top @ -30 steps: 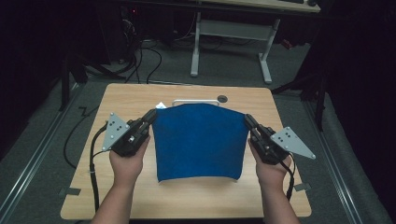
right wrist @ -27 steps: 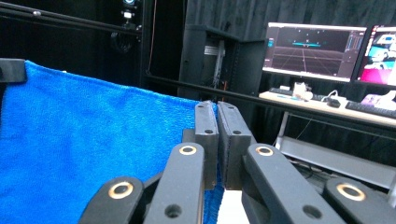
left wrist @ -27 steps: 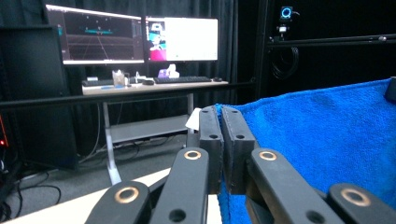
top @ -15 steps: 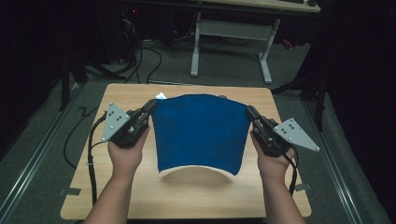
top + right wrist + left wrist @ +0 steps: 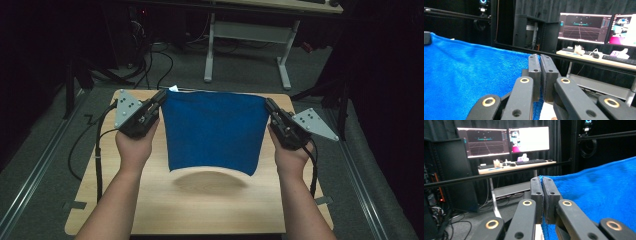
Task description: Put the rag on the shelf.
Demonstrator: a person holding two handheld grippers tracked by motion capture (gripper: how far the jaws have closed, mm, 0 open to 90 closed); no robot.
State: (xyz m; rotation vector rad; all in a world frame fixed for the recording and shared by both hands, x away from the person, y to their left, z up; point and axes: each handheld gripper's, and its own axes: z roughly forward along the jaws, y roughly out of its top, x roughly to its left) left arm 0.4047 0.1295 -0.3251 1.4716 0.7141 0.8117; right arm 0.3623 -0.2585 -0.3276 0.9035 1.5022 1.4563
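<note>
A blue towel (image 5: 214, 131) hangs stretched in the air above the wooden table (image 5: 200, 210), its lower edge off the surface and casting a shadow. My left gripper (image 5: 162, 96) is shut on the towel's upper left corner. My right gripper (image 5: 269, 104) is shut on the upper right corner. In the left gripper view the jaws pinch the blue towel (image 5: 599, 195) at its edge, left gripper (image 5: 542, 182). The right gripper view shows the blue towel (image 5: 469, 72) running off to the left from the closed right gripper (image 5: 539, 60).
A small white thing (image 5: 173, 88) peeks out behind the towel's upper left corner. Beyond the table stands a desk on white legs (image 5: 250, 35) with cables on the floor. Monitors (image 5: 504, 141) and a keyboard sit on a far desk. Black cables trail from both grippers.
Both grippers have risen and moved away from the person with the towel, lifting it from lying on the table to hanging free; its lower edge has left the surface.
</note>
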